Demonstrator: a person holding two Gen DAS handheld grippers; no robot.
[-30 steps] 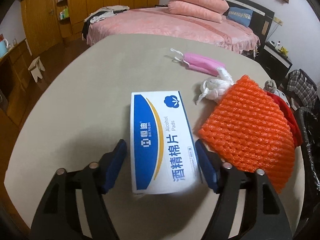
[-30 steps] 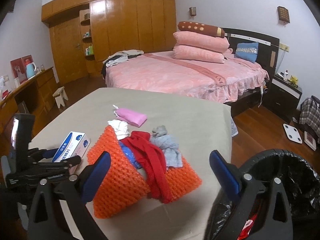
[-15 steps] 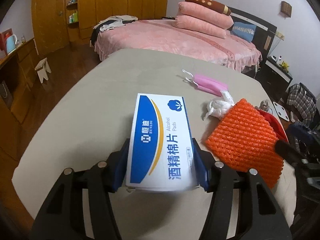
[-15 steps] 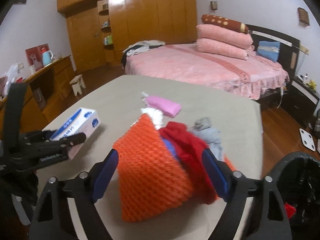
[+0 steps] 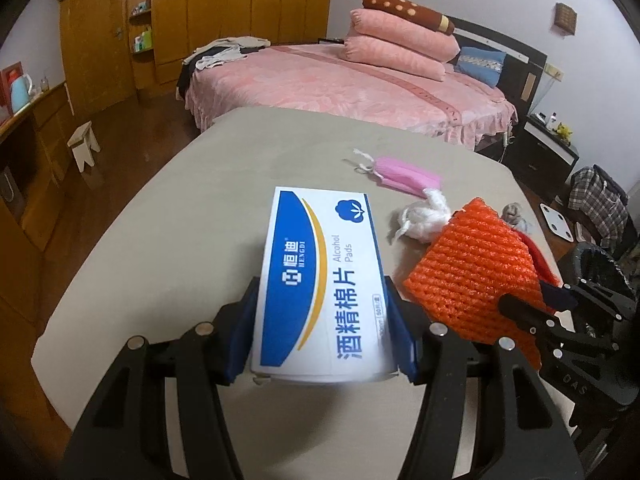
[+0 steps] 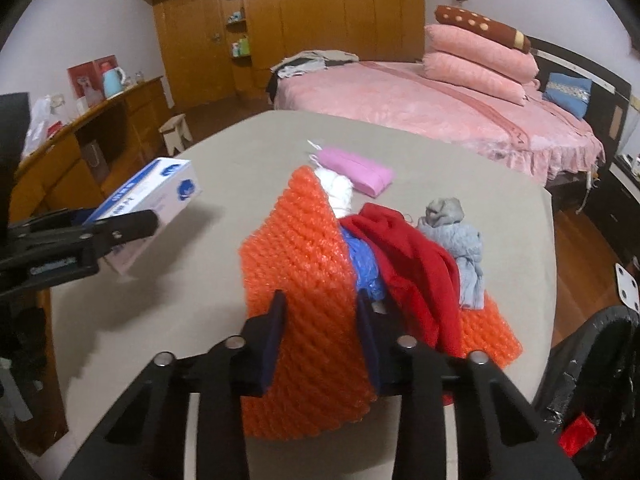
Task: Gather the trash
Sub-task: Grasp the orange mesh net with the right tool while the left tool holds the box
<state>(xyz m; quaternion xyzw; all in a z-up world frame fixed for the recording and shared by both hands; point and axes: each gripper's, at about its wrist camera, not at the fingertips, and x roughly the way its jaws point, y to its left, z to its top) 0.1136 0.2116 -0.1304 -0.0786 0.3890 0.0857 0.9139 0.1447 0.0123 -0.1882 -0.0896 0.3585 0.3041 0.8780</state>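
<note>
Counter point(image 6: 208, 280) w/ trash, bin point(image 6: 600, 380) at its right edge. Orange foam net point(image 6: 296, 264): pinched upright by right gripper point(image 6: 320, 340), prob. for lifting binward. Alcohol-pad box point(image 5: 320, 276): clamped across its width by left gripper point(image 5: 320, 336), raised off counter. Pink mask point(image 5: 400, 174): loose on counter.

Right hand-held gripper point(image 6: 320, 322) seen at 6 o'clock, blue pads clamped on raised fold of orange foam net point(image 6: 304, 276). Red cloth point(image 6: 412, 256), blue plastic scrap point(image 6: 362, 260) and grey cloth point(image 6: 460, 240) piled on net toward 3 o'clock. White wad point(image 6: 340, 190) and pink mask point(image 6: 358, 170) lying at 12 o'clock on tabletop point(image 6: 224, 188). Left hand-held gripper point(image 6: 124, 226) seen at 9 o'clock, alcohol pads box point(image 6: 150, 204) held above tabletop. Black trash bin point(image 6: 596, 392) at 4 o'clock.
</note>
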